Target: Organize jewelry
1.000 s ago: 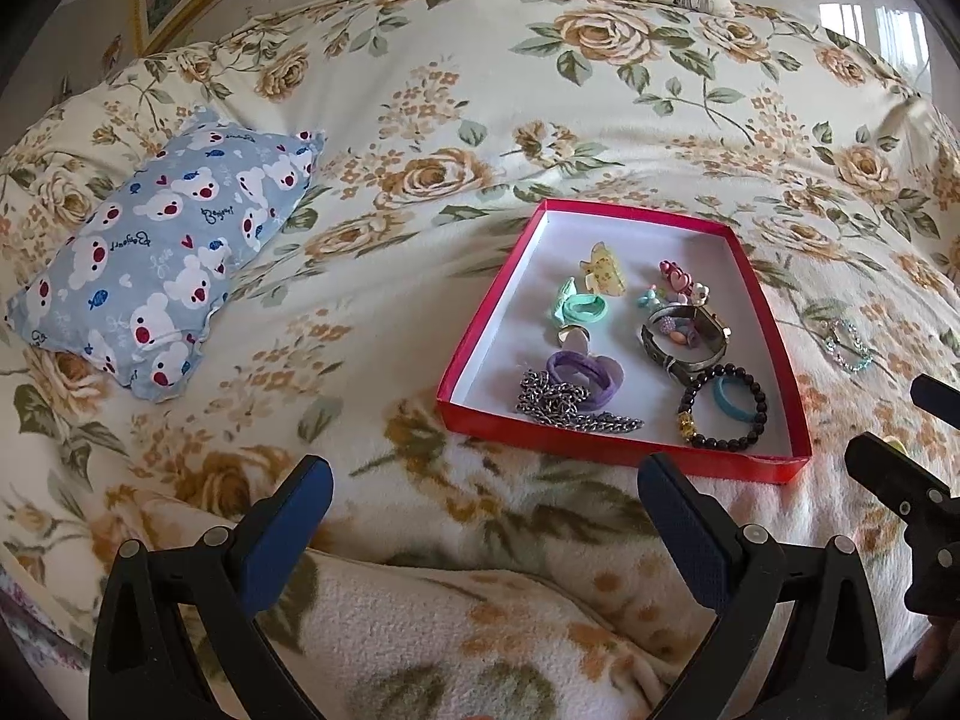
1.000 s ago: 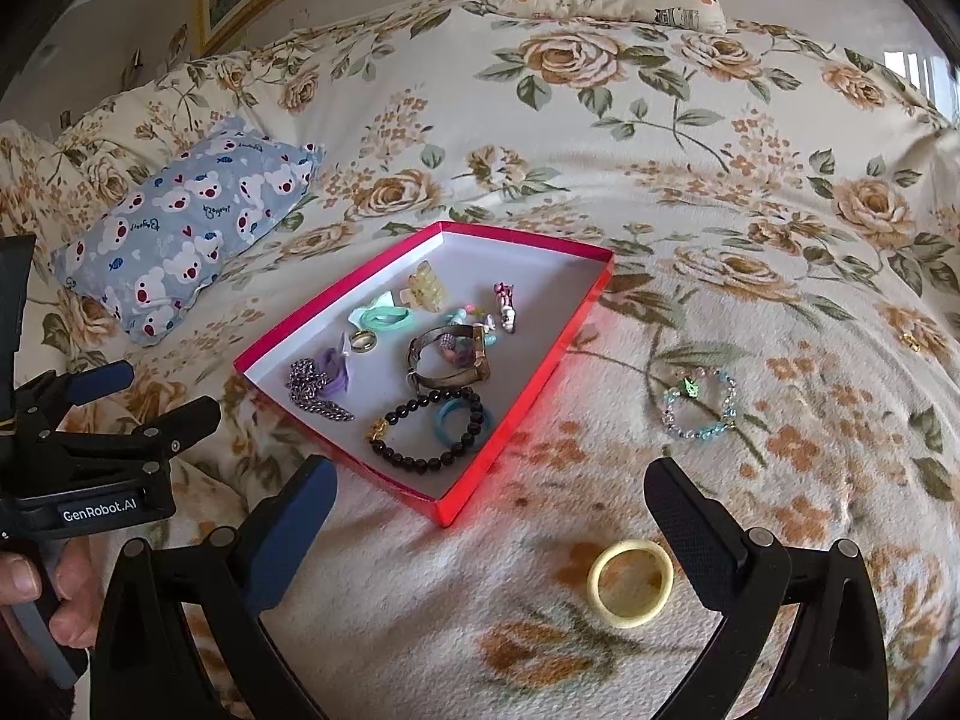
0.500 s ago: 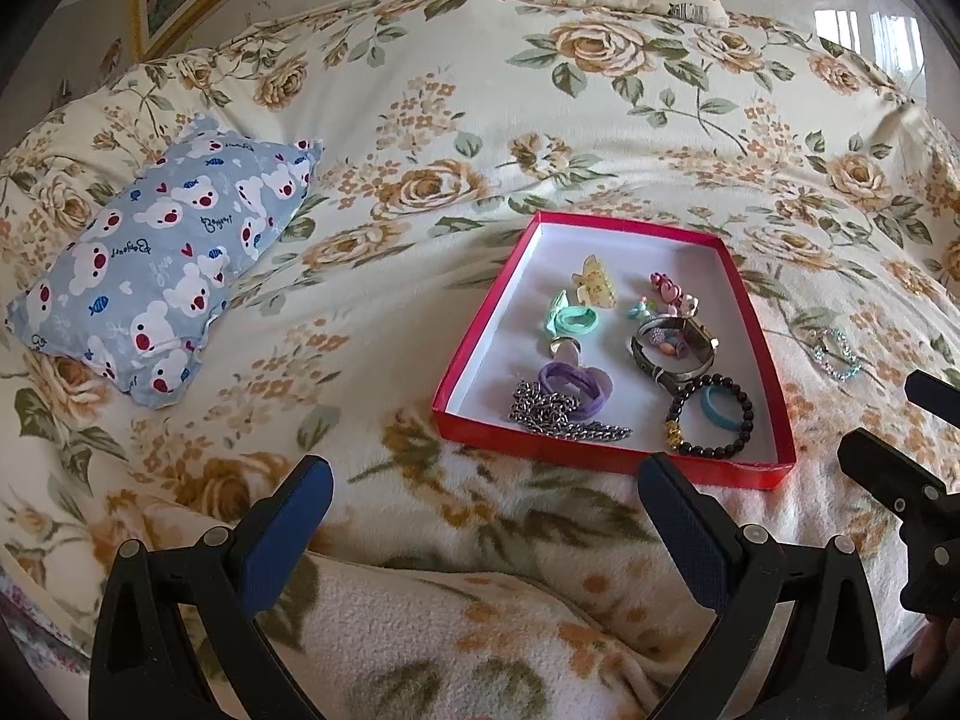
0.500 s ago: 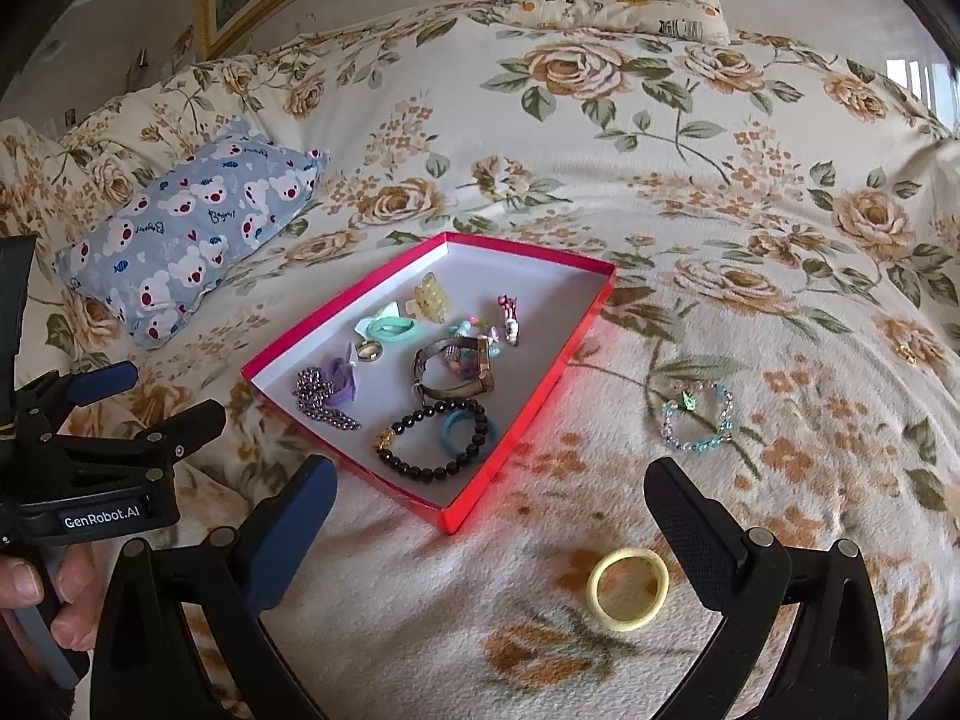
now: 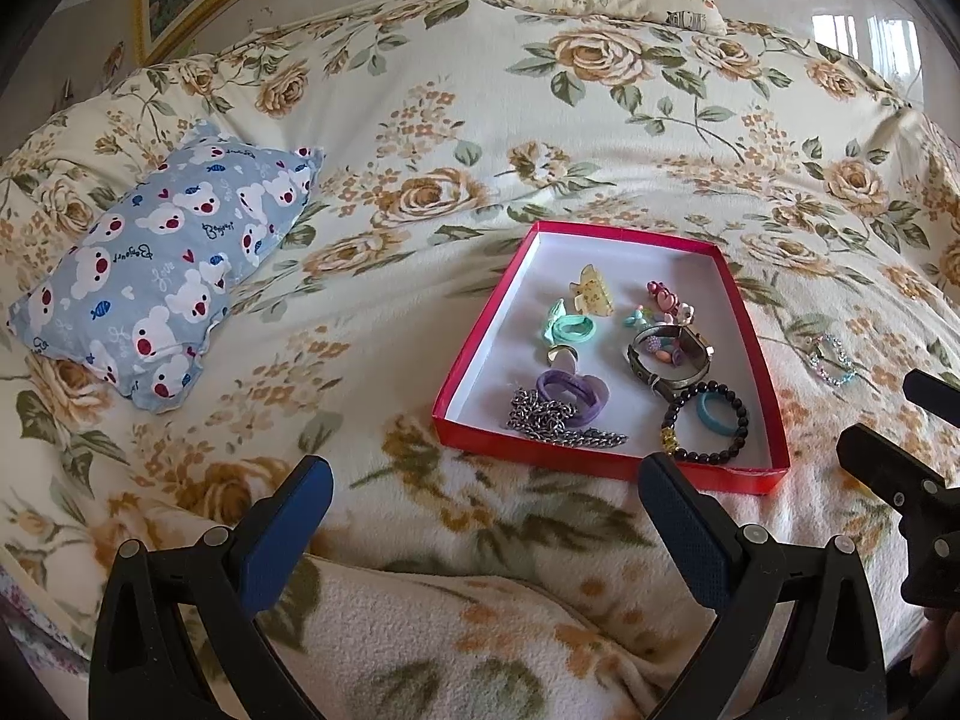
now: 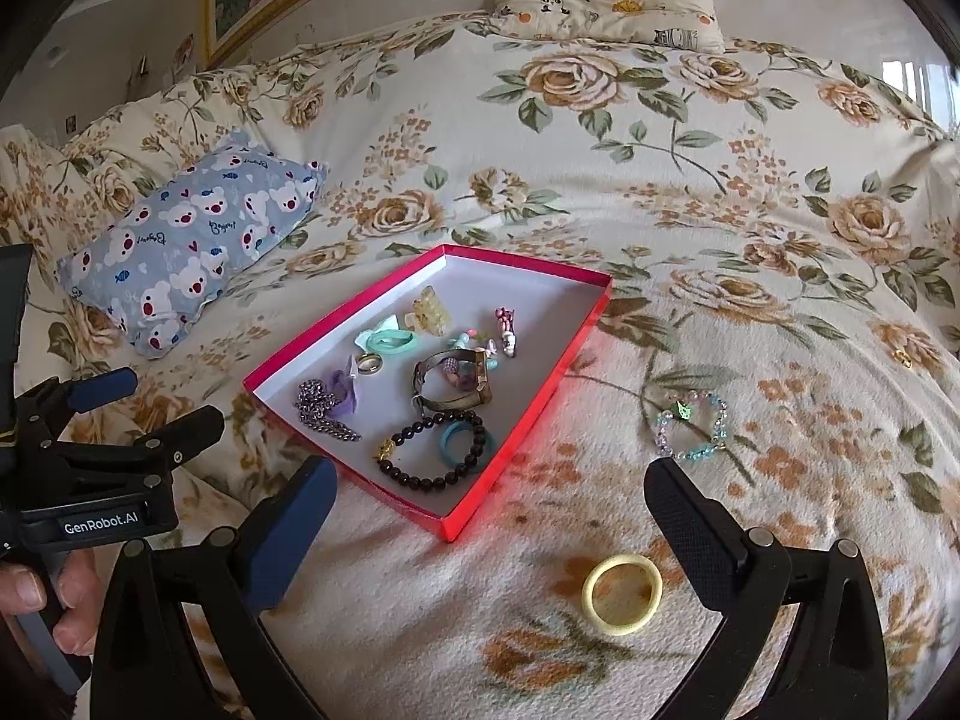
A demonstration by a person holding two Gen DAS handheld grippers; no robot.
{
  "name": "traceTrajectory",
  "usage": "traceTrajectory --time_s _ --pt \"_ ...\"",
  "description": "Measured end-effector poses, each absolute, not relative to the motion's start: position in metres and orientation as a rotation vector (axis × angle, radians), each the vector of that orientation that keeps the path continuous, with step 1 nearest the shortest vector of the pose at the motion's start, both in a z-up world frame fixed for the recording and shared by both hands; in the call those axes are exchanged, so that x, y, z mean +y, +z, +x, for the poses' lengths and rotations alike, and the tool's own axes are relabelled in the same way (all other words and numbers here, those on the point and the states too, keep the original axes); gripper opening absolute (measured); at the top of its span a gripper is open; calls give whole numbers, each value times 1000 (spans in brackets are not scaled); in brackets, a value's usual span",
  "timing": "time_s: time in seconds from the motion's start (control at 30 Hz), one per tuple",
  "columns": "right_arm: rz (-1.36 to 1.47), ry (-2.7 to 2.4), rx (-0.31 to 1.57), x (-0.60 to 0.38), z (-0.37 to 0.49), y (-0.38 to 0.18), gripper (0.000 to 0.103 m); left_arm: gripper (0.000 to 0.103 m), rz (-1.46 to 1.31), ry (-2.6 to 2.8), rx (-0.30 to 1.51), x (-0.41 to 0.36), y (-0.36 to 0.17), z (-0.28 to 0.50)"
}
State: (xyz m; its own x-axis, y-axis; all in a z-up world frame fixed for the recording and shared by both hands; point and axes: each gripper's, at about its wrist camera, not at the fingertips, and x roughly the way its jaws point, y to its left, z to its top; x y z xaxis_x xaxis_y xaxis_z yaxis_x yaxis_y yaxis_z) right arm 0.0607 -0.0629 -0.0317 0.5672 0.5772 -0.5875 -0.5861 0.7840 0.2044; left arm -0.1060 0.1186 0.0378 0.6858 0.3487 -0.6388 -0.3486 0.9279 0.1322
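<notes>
- The right hand-held gripper (image 6: 480, 534) is hovering low over the bed (image 6: 750, 228), its 2 fingers spread wide and holding nothing, probably because it is lining up for a loose piece.
- The yellow hair tie (image 6: 622, 594) is lying flat on the blanket just ahead of that gripper, between its fingers in the view, so it looks like the easiest next pick.
- The left hand-held gripper (image 5: 480, 528) is also gaping wide and carrying nothing, waiting just short of the near rim of the red box (image 5: 600, 461), likely to steady it or receive items.
- The red box is sitting open on the bed as the collecting place; the black bead bracelet (image 5: 705, 420), blue ring (image 5: 716, 413), chain (image 5: 561, 423), watch (image 5: 669, 354) and several hair clips are already lying inside.
- The beaded bracelet (image 6: 690, 426) is resting outside the box, to its right, so it is still waiting to be sorted.
- Farther out, a small gold piece (image 6: 902, 358) is lying alone on the cover, too small to identify.
- The blue bear pillow (image 5: 162, 270) is lying well apart to the left.
</notes>
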Motion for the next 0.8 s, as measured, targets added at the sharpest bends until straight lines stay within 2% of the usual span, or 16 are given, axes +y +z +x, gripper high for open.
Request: traceTrajectory --time_s 0.8 --pt "-14 683 685 -61 59 -32 103 102 0 388 717 119 39 -104"
